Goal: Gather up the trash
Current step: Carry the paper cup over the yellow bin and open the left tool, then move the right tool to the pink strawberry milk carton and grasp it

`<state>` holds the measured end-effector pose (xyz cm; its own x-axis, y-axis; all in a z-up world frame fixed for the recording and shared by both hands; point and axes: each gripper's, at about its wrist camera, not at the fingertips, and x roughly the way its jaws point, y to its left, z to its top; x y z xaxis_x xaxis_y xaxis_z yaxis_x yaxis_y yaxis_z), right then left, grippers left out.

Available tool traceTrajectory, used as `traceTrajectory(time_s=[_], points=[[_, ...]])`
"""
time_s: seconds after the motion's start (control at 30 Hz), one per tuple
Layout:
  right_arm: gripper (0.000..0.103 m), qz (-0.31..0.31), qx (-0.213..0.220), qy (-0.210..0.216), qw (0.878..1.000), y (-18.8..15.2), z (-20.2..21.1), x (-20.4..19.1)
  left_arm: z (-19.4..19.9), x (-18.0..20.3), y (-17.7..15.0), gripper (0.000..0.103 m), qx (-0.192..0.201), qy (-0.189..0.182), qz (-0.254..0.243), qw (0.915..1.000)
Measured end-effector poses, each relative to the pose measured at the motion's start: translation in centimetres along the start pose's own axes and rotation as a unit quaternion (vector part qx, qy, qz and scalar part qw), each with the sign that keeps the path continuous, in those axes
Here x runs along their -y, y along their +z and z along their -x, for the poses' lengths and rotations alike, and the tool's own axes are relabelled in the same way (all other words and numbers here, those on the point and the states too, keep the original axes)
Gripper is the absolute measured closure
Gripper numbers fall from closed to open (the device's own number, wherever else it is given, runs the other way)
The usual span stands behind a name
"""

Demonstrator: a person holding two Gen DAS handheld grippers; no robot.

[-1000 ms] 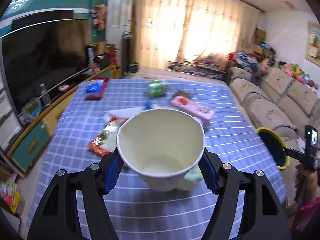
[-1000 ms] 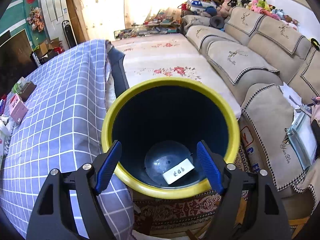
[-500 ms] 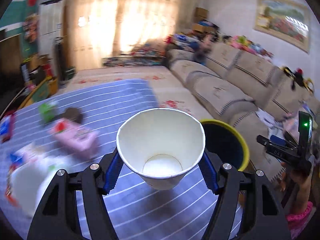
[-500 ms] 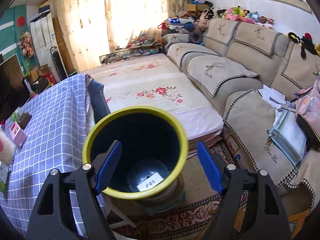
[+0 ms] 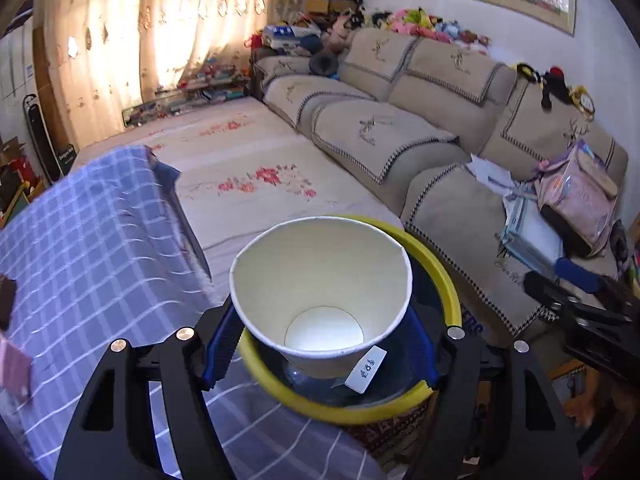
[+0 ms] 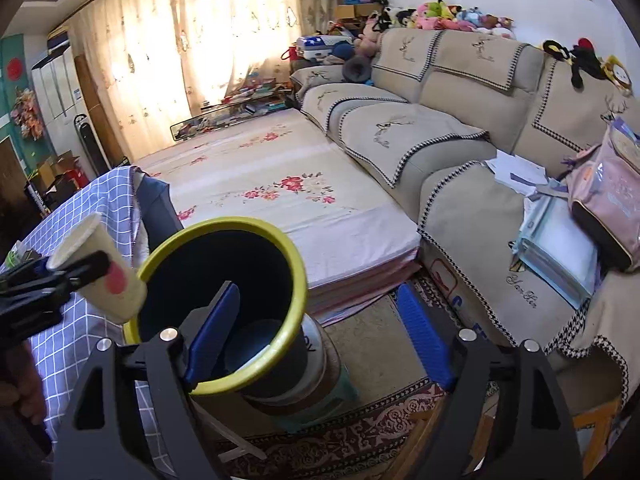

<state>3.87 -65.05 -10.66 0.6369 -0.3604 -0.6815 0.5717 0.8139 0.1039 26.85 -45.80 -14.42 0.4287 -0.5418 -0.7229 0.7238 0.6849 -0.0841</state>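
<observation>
The left tool held the paper cup by its sides, blue pads pressed on the wall, the cup's mouth toward the camera and its long axis slanted down and forward. Straight beyond the cup lay the yellow-rimmed bin, its dark opening directly under and past the cup's base; in the right wrist view the cup hung just left of the bin's rim, above the edge of the checked desk. The right tool stood wide and empty, its jaws having just been opening, the left pad inside the bin's near rim. The left tool was the nearer one for the drop; a short carry toward the bin's centre seemed enough
</observation>
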Motion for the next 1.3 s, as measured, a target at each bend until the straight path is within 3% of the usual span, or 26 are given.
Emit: traceTrajectory(time_s=[0.2,0.43,0.6,0.73,0.9,1.07,1.3], points=[[0.023,-0.009,-0.004,-0.013,1.000,-0.2,-0.1,1.1,-3.5,0.7,-0.2,0.031,-0.025,0.001,-0.003,0.9997],[0.022,-0.005,-0.006,-0.014,1.000,-0.2,-0.2,0.3,-2.8,-0.4,-0.8,0.020,-0.026,0.000,0.008,0.9996],[0.021,0.001,-0.006,-0.014,1.000,-0.3,0.1,-0.6,-0.5,-1.0,-1.0,0.019,-0.016,-0.008,0.018,0.9997],[0.020,0.008,-0.005,-0.009,1.000,-0.5,0.5,-1.4,4.0,-1.9,-1.8,0.017,0.008,-0.021,0.040,0.9990],[0.020,0.028,-0.010,0.012,1.000,-1.0,0.7,-3.7,11.0,-4.9,-4.3,0.013,0.056,0.012,0.066,0.9961],[0.020,0.059,-0.018,0.045,0.997,-1.7,0.7,-7.6,19.3,-9.5,-8.8,0.008,0.113,0.084,0.109,0.9840],[0.020,0.120,-0.026,0.116,0.986,-3.2,1.7,-15.9,28.6,-16.7,-16.8,0.006,0.150,0.198,0.196,0.9484]])
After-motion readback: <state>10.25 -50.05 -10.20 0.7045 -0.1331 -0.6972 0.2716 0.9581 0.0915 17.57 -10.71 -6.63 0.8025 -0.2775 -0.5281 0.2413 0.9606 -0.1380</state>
